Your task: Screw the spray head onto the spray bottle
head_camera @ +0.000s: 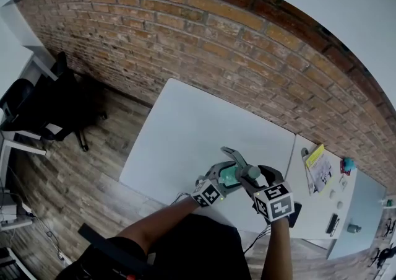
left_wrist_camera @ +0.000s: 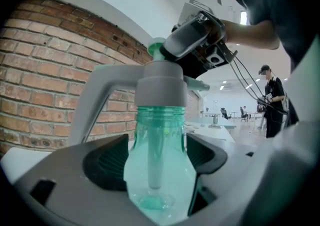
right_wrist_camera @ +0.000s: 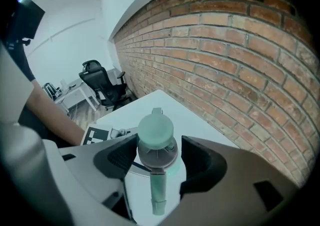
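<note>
Two grippers, one assembly, kept over the table's (head_camera: 185,124) near right edge. Left gripper (left_wrist_camera: 160,157) clamped the bottle (left_wrist_camera: 160,170) to steady it. Right gripper (right_wrist_camera: 157,157), from above, closed on the head (right_wrist_camera: 156,132), seemingly to twist it down.

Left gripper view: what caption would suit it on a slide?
Jaws hold the teal spray bottle while the right gripper grips the grey spray head on its neck.

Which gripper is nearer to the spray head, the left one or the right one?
Right. The right gripper comes from above, its jaws on either side of the spray head. The left gripper holds the bottle lower down, below the head.
</note>
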Motion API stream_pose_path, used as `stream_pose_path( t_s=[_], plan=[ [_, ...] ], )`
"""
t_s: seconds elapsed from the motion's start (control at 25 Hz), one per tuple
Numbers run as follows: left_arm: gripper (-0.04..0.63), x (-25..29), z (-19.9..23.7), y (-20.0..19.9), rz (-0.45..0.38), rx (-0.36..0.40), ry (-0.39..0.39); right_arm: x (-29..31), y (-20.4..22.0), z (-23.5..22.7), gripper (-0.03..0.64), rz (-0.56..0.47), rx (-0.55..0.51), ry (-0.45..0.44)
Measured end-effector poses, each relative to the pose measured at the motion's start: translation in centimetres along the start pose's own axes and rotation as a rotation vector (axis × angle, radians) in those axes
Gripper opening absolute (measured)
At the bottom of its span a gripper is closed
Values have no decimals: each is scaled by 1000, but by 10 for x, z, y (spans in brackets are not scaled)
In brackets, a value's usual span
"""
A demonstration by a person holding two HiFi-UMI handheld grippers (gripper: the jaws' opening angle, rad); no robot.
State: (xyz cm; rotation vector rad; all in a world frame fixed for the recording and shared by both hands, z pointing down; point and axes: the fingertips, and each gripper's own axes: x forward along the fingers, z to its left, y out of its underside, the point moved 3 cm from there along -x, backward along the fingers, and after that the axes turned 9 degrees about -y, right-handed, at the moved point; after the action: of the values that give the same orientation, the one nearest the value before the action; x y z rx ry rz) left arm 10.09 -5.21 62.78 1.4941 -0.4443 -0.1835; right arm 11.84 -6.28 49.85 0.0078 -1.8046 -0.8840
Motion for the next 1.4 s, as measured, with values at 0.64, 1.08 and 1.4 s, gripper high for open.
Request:
stream_pose_path(
  t_s=[0.64, 1.08, 1.4],
  plan=[
    [353, -3, 3, -2, -33, 2, 25, 9, 12, 2, 262, 70, -231, -70],
    [353, -4, 3, 4, -32, -18, 76, 11, 16, -3, 262, 78, -345, -270],
    [353, -3, 3, 7, -29, 2, 64, 11, 19, -4, 262, 120, -503, -370]
  ],
)
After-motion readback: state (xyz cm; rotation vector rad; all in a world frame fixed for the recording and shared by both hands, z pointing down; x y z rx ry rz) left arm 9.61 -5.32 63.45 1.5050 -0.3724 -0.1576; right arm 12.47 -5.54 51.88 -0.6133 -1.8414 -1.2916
